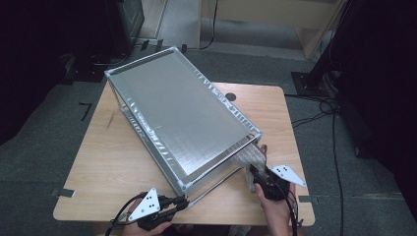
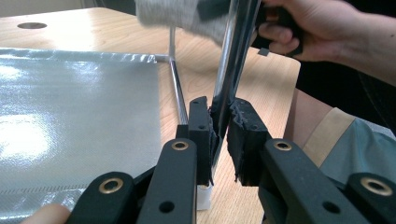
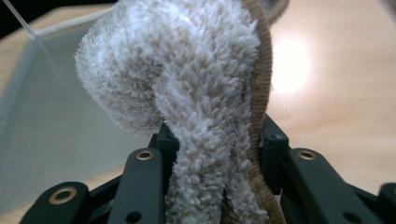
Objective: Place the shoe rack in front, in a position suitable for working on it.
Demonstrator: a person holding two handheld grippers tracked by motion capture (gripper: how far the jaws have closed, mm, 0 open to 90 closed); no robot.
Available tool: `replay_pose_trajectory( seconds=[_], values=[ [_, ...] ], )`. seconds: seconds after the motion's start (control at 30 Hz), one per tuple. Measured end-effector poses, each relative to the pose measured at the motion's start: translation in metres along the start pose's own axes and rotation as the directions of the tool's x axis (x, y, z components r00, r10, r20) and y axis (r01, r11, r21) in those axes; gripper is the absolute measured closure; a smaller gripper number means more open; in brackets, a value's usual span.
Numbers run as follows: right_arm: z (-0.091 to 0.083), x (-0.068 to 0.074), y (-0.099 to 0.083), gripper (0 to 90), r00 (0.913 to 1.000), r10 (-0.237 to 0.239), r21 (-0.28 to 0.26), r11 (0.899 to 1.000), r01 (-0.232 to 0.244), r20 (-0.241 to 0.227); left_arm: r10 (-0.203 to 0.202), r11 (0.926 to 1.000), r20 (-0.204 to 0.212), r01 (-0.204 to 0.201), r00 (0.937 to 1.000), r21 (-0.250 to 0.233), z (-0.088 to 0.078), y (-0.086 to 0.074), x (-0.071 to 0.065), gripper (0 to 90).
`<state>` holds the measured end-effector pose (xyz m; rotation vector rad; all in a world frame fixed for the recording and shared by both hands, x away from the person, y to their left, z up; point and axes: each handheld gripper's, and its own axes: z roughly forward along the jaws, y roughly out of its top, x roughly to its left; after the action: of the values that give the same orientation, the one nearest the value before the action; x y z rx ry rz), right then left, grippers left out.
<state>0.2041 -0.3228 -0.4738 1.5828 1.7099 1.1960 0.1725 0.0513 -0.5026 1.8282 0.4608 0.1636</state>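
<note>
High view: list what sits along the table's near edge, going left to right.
Left gripper clamped on the metal rack's corner post → thin rod of the rack along the table → right gripper holding a fluffy cloth at the rack's other near corner.

A lab or recording room rather than a home — grey carpet tiles (image 1: 44, 147) marked with bits of tape, black cables (image 1: 334, 128) trailing over the floor past the desk's right edge, a black stand base (image 1: 309, 81) beyond its far right corner, and a plain wooden desk (image 1: 113, 162) standing alone in the middle.
</note>
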Motion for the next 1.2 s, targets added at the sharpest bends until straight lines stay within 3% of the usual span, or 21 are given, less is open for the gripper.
replay_pose_trajectory(
  seconds=[0.03,0.13,0.23,0.37,0.47,0.6,0.63,0.7,0.83,0.87,0.9,0.93,0.97,1.0,1.03,1.07,1.1,1.13,1.17,1.2],
  values=[
    [0.006,-0.001,-0.004,62.6,0.9999,-0.005,0.039,0.999,0.004,0.011,0.002,1.0,-0.001,-0.002,1.0,0.001,0.0,0.0,0.0,80.0],
    [0.011,0.002,-0.007,62.6,0.9993,-0.027,0.07,0.997,0.025,0.026,0.002,1.0,-0.002,-0.002,1.0,0.001,0.0,0.0,0.0,79.0],
    [0.016,0.003,-0.011,62.6,0.9983,-0.046,0.113,0.993,0.042,0.035,0.005,1.0,0.02,-0.005,0.9998,-0.005,-0.001,0.003,0.0,71.1],
    [0.02,0.004,-0.015,62.5,0.9985,-0.042,0.149,0.988,0.036,0.035,0.012,0.9997,0.016,-0.012,0.9998,-0.023,-0.003,0.007,-0.003,67.7],
    [0.023,0.013,-0.018,62.5,0.9979,-0.063,0.178,0.982,0.06,0.013,-0.004,0.9987,0.014,0.005,0.9999,-0.051,-0.007,0.013,-0.003,68.0],
    [0.025,0.023,-0.02,62.5,0.9945,-0.103,0.197,0.975,0.105,-0.018,-0.002,0.9979,0.012,0.003,0.9999,-0.065,-0.009,0.016,-0.003,75.5],
    [0.027,0.031,-0.022,62.5,0.9912,-0.122,0.209,0.969,0.13,-0.052,-0.008,0.9981,0.003,0.009,1.0,-0.061,-0.01,0.018,-0.002,78.3],
    [0.028,0.036,-0.023,62.5,0.9886,-0.131,0.215,0.966,0.144,-0.074,-0.013,0.998,0.008,0.013,0.9999,-0.062,-0.01,0.018,-0.002,79.6],
    [0.03,0.066,-0.03,62.2,0.9555,-0.198,0.233,0.94,0.248,-0.218,-0.009,0.998,0.002,0.009,1.0,-0.062,-0.009,0.018,-0.002,80.2],
    [0.03,0.066,-0.03,62.2,0.9555,-0.198,0.233,0.94,0.248,-0.218,-0.009,0.998,0.002,0.009,1.0,-0.062,-0.009,0.018,-0.002,80.1],
    [0.031,0.084,-0.035,62.0,0.9246,-0.24,0.232,0.921,0.313,-0.296,-0.008,0.998,0.001,0.008,1.0,-0.062,-0.009,0.018,-0.002,80.1],
    [0.031,0.084,-0.035,62.0,0.9246,-0.24,0.232,0.921,0.313,-0.296,-0.008,0.998,0.0,0.008,1.0,-0.063,-0.009,0.018,-0.003,80.1],
    [0.03,0.101,-0.04,62.0,0.8911,-0.275,0.22,0.904,0.368,-0.361,-0.007,0.9981,-0.002,0.007,1.0,-0.062,-0.009,0.018,-0.003,80.2],
    [0.03,0.107,-0.042,61.9,0.8719,-0.29,0.21,0.895,0.393,-0.394,-0.008,0.9981,-0.003,0.008,1.0,-0.061,-0.009,0.018,-0.003,80.2],
    [0.03,0.107,-0.042,61.9,0.8719,-0.29,0.21,0.895,0.393,-0.394,-0.008,0.9981,-0.003,0.008,1.0,-0.061,-0.009,0.018,-0.003,80.2],
    [0.029,0.112,-0.043,61.9,0.8567,-0.301,0.198,0.89,0.41,-0.419,-0.008,0.9981,-0.003,0.008,1.0,-0.061,-0.009,0.018,-0.003,80.2],
    [0.029,0.12,-0.047,61.9,0.8208,-0.319,0.175,0.879,0.443,-0.474,-0.003,0.9982,-0.007,0.002,1.0,-0.06,-0.009,0.018,-0.004,80.5],
    [0.029,0.12,-0.047,61.9,0.8208,-0.319,0.175,0.879,0.443,-0.474,-0.003,0.9982,-0.007,0.002,1.0,-0.06,-0.009,0.018,-0.004,80.8],
    [0.029,0.122,-0.048,61.9,0.808,-0.323,0.166,0.876,0.452,-0.493,0.005,0.9983,-0.014,-0.005,0.9999,-0.058,-0.009,0.019,-0.005,81.0],
    [0.029,0.121,-0.048,62.0,0.8092,-0.319,0.169,0.877,0.449,-0.493,0.007,0.9984,-0.016,-0.008,0.9999,-0.056,-0.009,0.019,-0.005,81.1]
  ],
)
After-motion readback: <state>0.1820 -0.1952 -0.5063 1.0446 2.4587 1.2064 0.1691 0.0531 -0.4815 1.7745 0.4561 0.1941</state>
